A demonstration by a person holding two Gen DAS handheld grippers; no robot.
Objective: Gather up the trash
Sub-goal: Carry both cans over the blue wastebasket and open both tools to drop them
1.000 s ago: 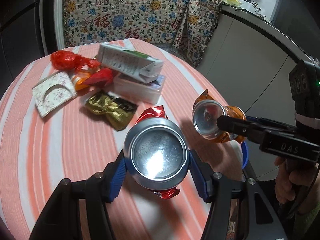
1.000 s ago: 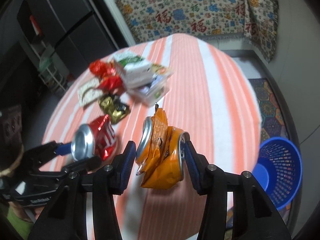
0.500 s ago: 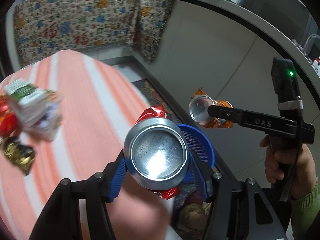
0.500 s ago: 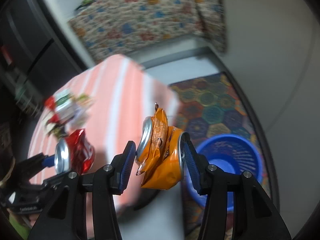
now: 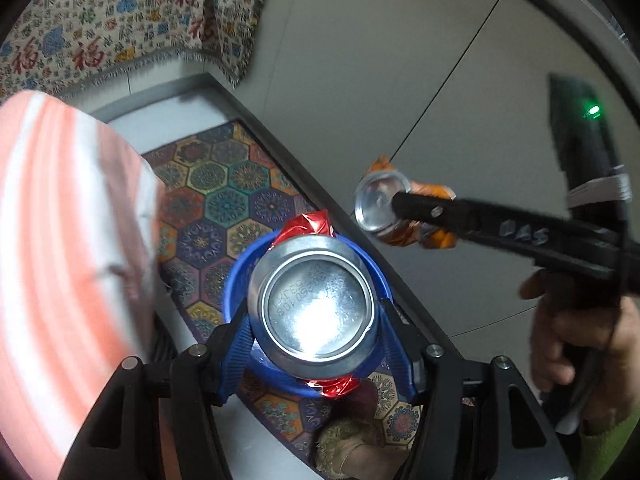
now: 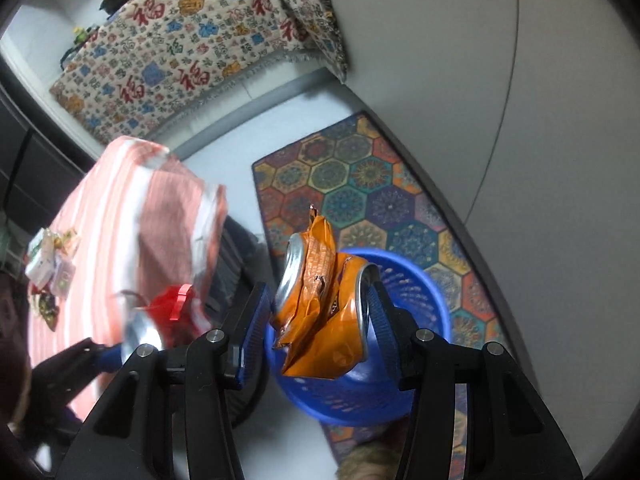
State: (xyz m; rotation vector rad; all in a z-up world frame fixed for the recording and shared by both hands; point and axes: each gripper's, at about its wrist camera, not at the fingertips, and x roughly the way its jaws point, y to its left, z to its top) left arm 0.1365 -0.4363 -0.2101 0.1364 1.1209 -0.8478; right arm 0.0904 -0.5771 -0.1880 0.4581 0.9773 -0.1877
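Two crushed drink cans hang over a blue basket [image 6: 420, 292] standing on a patterned rug [image 6: 360, 184] beside the striped worktop [image 5: 60, 240]. In the left wrist view the left tool [image 5: 314, 316] is clenched on a red can [image 5: 316, 308], its silver end facing the lens and its blue pads pressed to the can's flanks at 9 and 3 o'clock; the basket's rim shows around the can, directly below it. At 2 o'clock from there the right tool [image 5: 394, 204], gripped by a hand [image 5: 576, 344] in a green sleeve, pinches an orange can [image 5: 404, 216]. The right wrist view shows that orange can squeezed flat between blue pads, with the basket beneath and behind it at 4 o'clock. More wrappers and a carton [image 6: 42, 264] lie on the worktop at 9 o'clock, well apart from the basket.
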